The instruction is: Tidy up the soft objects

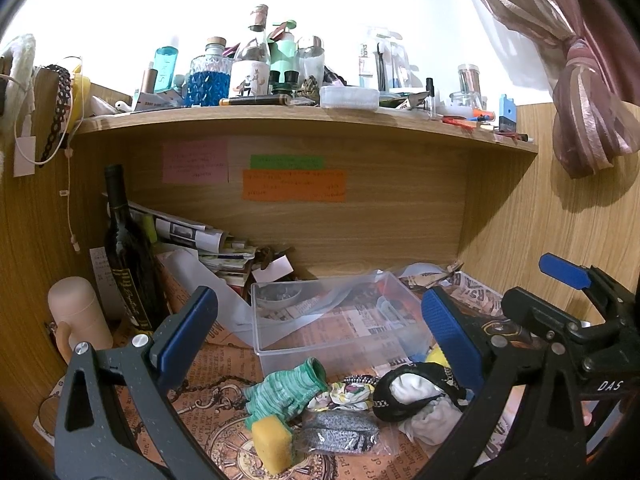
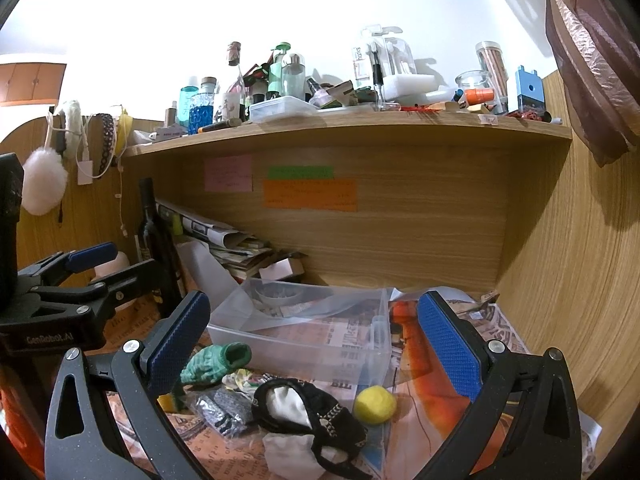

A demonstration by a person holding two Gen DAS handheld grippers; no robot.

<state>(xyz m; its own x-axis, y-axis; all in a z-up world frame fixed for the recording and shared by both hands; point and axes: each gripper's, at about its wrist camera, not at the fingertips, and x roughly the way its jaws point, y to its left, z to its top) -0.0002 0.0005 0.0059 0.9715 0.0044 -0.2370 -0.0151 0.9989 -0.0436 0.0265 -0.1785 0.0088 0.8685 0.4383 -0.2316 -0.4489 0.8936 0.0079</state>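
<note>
A pile of soft things lies on the newspaper-covered desk in front of a clear plastic bin (image 1: 320, 320) (image 2: 304, 328): a green sock (image 1: 284, 392) (image 2: 216, 362), a yellow sponge (image 1: 272, 444), a grey scrubber in a plastic bag (image 1: 340, 432) (image 2: 224, 404), a floral cloth (image 1: 344, 394), a black-and-white cloth (image 1: 412, 396) (image 2: 304, 412) and a yellow ball (image 2: 375, 404). My left gripper (image 1: 316, 340) is open above the pile. My right gripper (image 2: 316, 344) is open, hovering over the pile and the bin's front edge. Both are empty.
A dark wine bottle (image 1: 128, 248) and a pink mug (image 1: 78, 320) stand at the left. Stacked papers (image 1: 200, 240) lie behind the bin. A shelf (image 1: 304, 120) crowded with bottles runs overhead. A wooden wall (image 2: 580, 280) closes the right side.
</note>
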